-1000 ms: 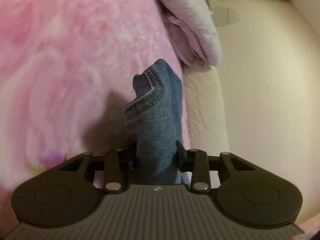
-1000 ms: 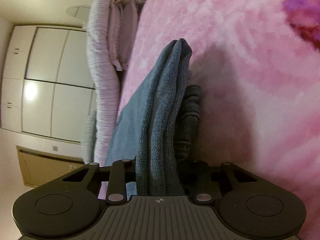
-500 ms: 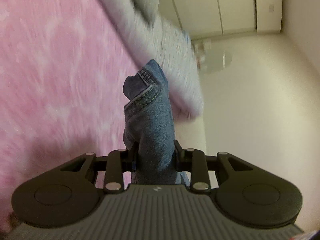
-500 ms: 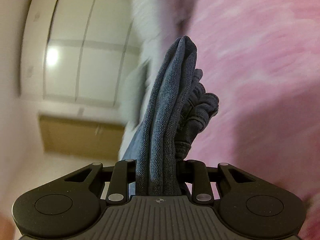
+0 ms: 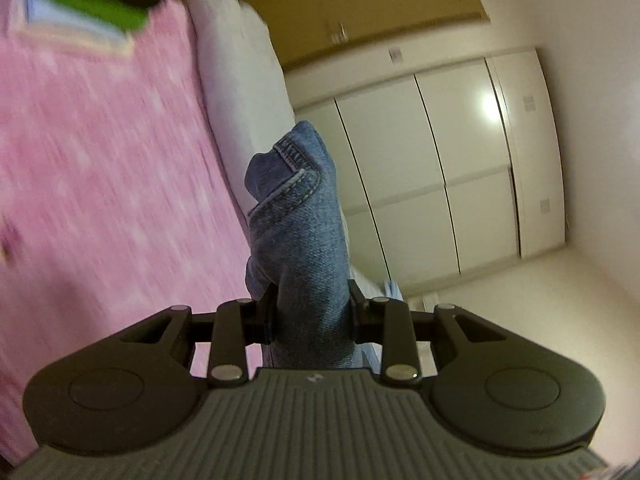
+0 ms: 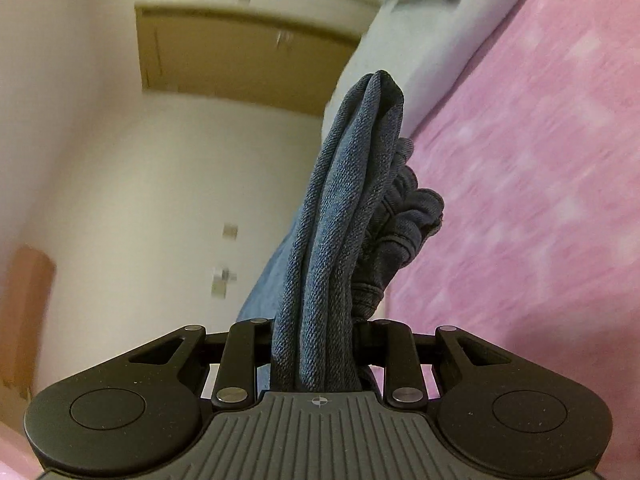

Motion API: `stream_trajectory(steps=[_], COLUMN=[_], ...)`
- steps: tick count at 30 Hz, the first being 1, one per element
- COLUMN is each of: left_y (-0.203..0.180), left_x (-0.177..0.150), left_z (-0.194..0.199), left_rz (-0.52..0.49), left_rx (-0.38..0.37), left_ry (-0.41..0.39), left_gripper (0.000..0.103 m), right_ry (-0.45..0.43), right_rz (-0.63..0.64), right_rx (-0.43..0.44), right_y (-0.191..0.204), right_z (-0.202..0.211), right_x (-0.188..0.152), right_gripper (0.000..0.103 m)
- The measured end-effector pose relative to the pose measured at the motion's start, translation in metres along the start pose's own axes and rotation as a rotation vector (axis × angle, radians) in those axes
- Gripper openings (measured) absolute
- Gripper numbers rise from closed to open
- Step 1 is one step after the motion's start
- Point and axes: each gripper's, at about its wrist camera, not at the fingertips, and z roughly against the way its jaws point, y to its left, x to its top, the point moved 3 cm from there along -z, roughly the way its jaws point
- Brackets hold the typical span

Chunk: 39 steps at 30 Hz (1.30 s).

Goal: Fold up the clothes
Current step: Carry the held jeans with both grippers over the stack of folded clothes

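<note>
Both grippers are raised above the bed, each with a bunch of the same blue denim garment point(image 5: 304, 240) caught in it.

The left gripper point(image 5: 312, 312) has its jaws closed on a thick wad of the denim. The cloth fills the gap between them from side to side and stands up past the tips, ending in a folded hem with pale stitching. The jaws are partly apart only because the cloth is so thick; they press on it from both sides.

The right gripper point(image 6: 314, 334) holds several layers of the denim point(image 6: 340, 216) stacked edge-on, and its jaws are pinched in on that stack. The layers rise well past the jaws in a tall narrow ridge, and a crumpled, darker bit of the garment bulges out to one side just beyond them. A paler stretch of the cloth trails away behind the ridge.

Beside the cloth in both views lies a fuzzy pink blanket point(image 5: 112, 184) covering the bed, with a pale grey padded edge point(image 5: 240, 92) along it, perhaps a quilt or pillow, though it is too blurred to be sure. Beyond stand white panelled wardrobe doors point(image 5: 448, 168).
</note>
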Motion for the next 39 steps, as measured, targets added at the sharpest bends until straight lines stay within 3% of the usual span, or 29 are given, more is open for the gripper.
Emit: stream_trajectory(steps=[7,11,16,19,24,28,34,37,39], left_y=[0.058,0.088,0.115,0.128,0.163,0.200,0.274,0.294,0.293], left_x=[0.215,0.320,0.415,0.460,0.511,0.531,0.541,0.537,0.539], left_z=[0.058,0.071,0.066,0.060,0.042,0.022,-0.011,-0.020,-0.019], left_rz=[-0.044,-0.068,-0.058,-0.061,-0.039,-0.015,0.055,0.055,0.052], left_rx=[0.035,0.043,0.038,0.010,0.000,0.006,0.071,0.103,0.068], left_ry=[-0.045,-0.081,-0.151,-0.201,-0.236,-0.222,-0.156,-0.144,-0.154], left_gripper=[0.027,0.027,0.027,0.027,0.027,0.027,0.027,0.027,0.027], right_ry=[0.081,0.113,0.164,0.185,0.207,0.221,0.236,0.235,0.234], right_rz=[0.015,0.038,0.114,0.157,0.203,0.221,0.228,0.262,0.284], right_rx=[0.008,0.018,0.019,0.042,0.051,0.029,-0.072,-0.074,-0.075], right_y=[0.061,0.090,0.117,0.130,0.128,0.112,0.067,0.058,0.052], right_z=[-0.205,-0.314,-0.427,-0.485,-0.550,-0.591,-0.606,-0.603,-0.601], right_x=[-0.026,-0.032,-0.012,-0.019,-0.021,-0.024,-0.039,-0.044,-0.047], right_gripper=[0.026,0.026,0.027,0.027,0.027,0.027,0.027,0.027,0.027])
